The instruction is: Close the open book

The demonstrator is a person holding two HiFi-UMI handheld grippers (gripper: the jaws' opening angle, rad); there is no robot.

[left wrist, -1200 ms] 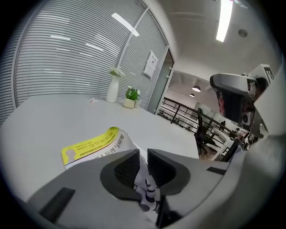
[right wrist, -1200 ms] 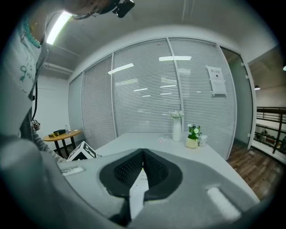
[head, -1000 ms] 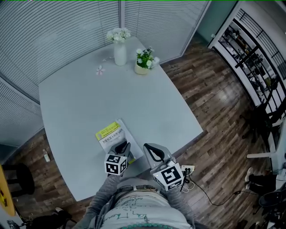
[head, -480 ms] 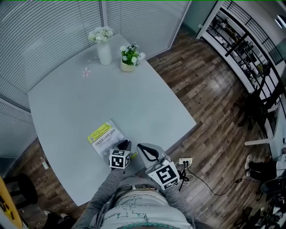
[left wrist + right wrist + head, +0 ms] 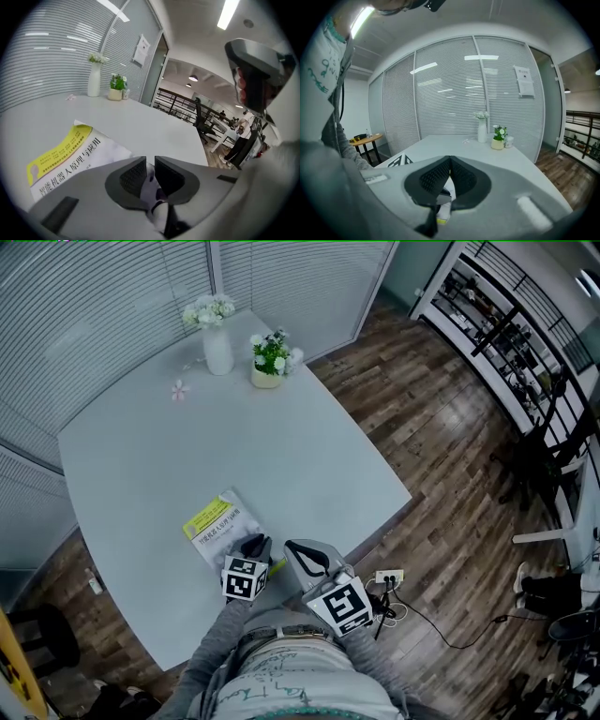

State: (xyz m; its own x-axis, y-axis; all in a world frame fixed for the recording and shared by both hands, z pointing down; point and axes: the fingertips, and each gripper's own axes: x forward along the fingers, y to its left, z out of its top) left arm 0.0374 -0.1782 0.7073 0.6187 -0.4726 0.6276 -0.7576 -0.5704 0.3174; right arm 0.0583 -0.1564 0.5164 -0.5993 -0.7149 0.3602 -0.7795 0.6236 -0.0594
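Both hands were drawn in close to the person's body at the near edge of the bench point(image 5: 281, 456), forearms in grey sleeves point(image 5: 208, 664) reaching forward side by side. The left claw point(image 5: 254, 544) sloped down over the book's near right corner, its marker cube point(image 5: 242, 579) uppermost. Its jaws stood a narrow slit apart, and the white of the book showed through that slit from beneath; nothing was pinched between the pads. The right claw point(image 5: 291, 547) lay just to the right of it, tilted less steeply, beside the book rather than over it. Its jaws were together at the tips and held nothing.

There were two claws, one book, one white vase point(image 5: 217, 351) of pale flowers, one small potted plant point(image 5: 268, 362) and one loose pink blossom point(image 5: 179, 390). The vase, the plant and the blossom stood at the bench's far corner, well apart from the book.

The book point(image 5: 218, 524) lay flat and closed near the bench's front edge, cover up, with a yellow band along its far end and dark printed characters below it.

Against half a second before, the left claw had slipped slightly back toward the person; the right claw and the book had kept their places
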